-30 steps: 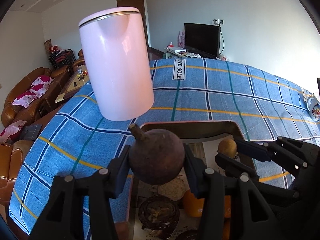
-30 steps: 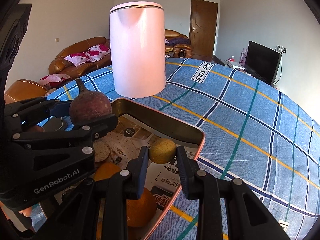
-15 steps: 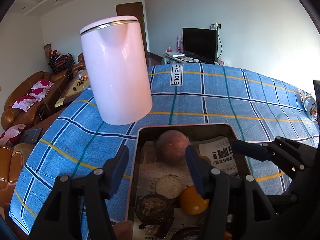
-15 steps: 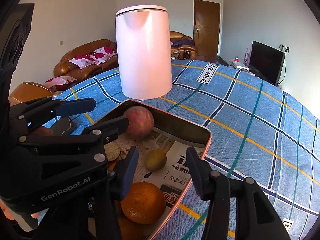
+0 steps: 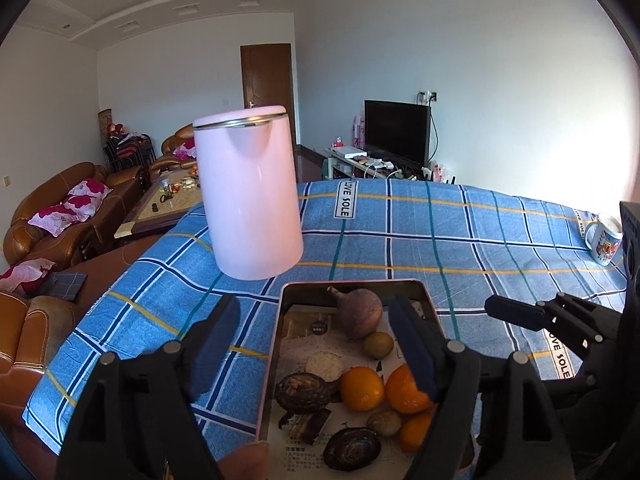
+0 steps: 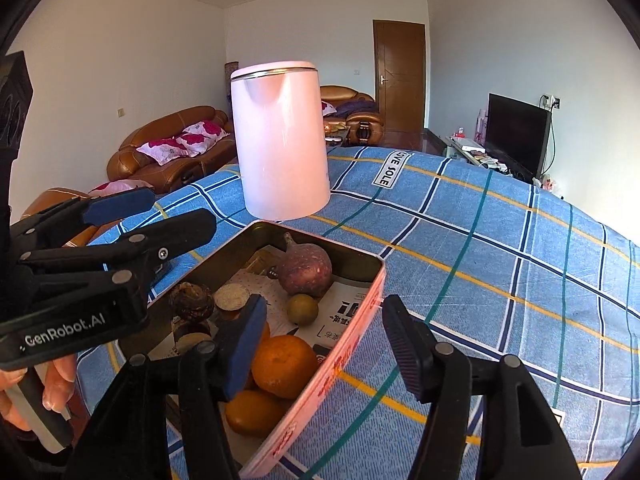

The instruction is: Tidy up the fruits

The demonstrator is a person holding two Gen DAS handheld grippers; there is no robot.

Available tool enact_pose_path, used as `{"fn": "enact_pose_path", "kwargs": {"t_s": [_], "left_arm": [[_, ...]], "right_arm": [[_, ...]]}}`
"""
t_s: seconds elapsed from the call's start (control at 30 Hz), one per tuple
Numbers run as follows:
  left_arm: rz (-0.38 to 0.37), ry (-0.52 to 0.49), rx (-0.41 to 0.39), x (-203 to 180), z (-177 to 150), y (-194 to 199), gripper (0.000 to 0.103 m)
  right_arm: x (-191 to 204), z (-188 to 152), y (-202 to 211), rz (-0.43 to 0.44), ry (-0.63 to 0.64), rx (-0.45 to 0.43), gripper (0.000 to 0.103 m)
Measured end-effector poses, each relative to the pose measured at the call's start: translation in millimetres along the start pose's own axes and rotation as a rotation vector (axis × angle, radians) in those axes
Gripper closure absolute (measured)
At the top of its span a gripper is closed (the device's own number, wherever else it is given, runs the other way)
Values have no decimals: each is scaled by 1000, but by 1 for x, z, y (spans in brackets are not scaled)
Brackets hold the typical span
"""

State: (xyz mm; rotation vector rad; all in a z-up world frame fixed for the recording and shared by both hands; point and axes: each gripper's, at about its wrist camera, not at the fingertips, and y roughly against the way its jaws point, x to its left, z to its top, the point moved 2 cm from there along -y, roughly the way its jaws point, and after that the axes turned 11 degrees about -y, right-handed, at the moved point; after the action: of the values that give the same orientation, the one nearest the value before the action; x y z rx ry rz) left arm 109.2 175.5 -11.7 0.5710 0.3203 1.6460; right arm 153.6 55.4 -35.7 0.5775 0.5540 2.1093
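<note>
Blue plaid tablecloth (image 5: 460,240) with yellow, teal and navy lines. Pale pink kettle (image 5: 250,196). Pink-walled tin (image 6: 348,344) lined with printed paper. Orange tangerines (image 5: 362,388), dull purple-brown fruit (image 6: 306,270), olive-yellow small one (image 6: 303,309).

tin (image 6: 352,332): glossy metal | lining (image 5: 296,344): printed paper | kettle (image 5: 250,196): smooth, glossy | cloth (image 6: 500,264): matt woven | pads (image 5: 412,344): ribbed

pink kettle (image 5: 250,196), TV (image 5: 397,130), mug (image 5: 605,239)

One tin (image 5: 426,300); three oranges (image 5: 362,388); one kettle (image 5: 250,196); one mug (image 5: 606,240).
</note>
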Motion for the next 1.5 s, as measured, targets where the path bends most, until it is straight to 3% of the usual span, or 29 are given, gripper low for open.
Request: {"fn": "enact_pose_path", "kwargs": {"t_s": [0.1, 0.53, 0.83, 1.5], "left_arm": [[6, 15, -25, -2, -3, 12, 9], [-6, 38, -98, -24, -20, 50, 1], [-26, 36, -120, -34, -24, 67, 0], [-46, 9, -156, -55, -28, 92, 0]], "right_arm": [[-5, -5, 17, -3, -11, -32, 37], [-9, -26, 96, -66, 13, -232, 27], [-7, -39, 131, -90, 31, -320, 23], [-13, -54, 169, -104, 12, -387, 23]]}}
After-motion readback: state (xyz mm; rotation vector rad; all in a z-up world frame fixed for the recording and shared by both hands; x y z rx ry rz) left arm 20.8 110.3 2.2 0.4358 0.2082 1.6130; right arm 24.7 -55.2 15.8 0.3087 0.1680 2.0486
